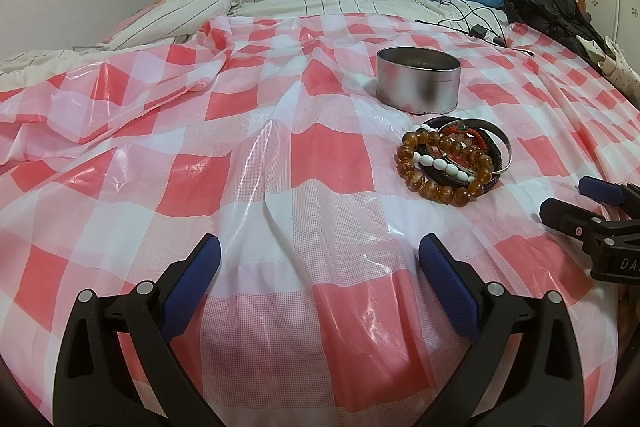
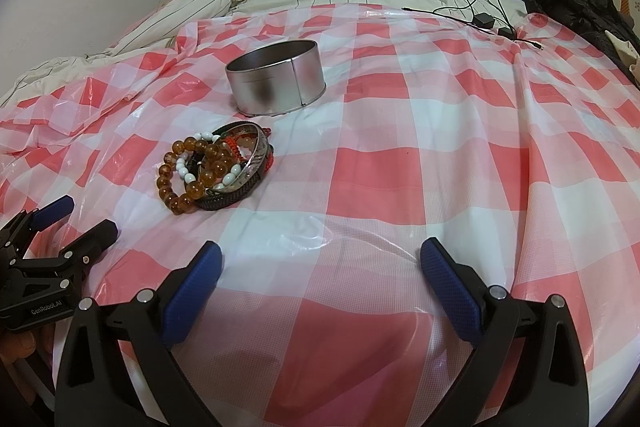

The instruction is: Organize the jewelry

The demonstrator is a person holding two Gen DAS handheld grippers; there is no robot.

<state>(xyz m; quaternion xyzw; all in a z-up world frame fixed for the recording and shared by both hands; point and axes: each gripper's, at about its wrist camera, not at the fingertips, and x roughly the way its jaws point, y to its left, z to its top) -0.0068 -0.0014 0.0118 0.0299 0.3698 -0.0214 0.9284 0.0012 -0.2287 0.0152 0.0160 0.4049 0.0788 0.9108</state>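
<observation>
"GenRobot.AI" lettering on left claw [image 2: 76, 219]

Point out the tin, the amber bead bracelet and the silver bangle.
tin [image 2: 276, 89]: right wrist view, front wall.
amber bead bracelet [image 1: 416, 183]: left wrist view, near-left beads.
silver bangle [image 1: 505, 143]: left wrist view, right-hand rim.

"GenRobot.AI" on left tongs [image 2: 76, 223]; "DA" on right tongs [image 1: 568, 201]

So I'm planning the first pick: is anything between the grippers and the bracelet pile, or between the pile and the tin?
Nothing visible. Bare checkered cloth lies between the open left gripper, the open right gripper and the bracelet pile. The open tin sits just behind the pile.
</observation>
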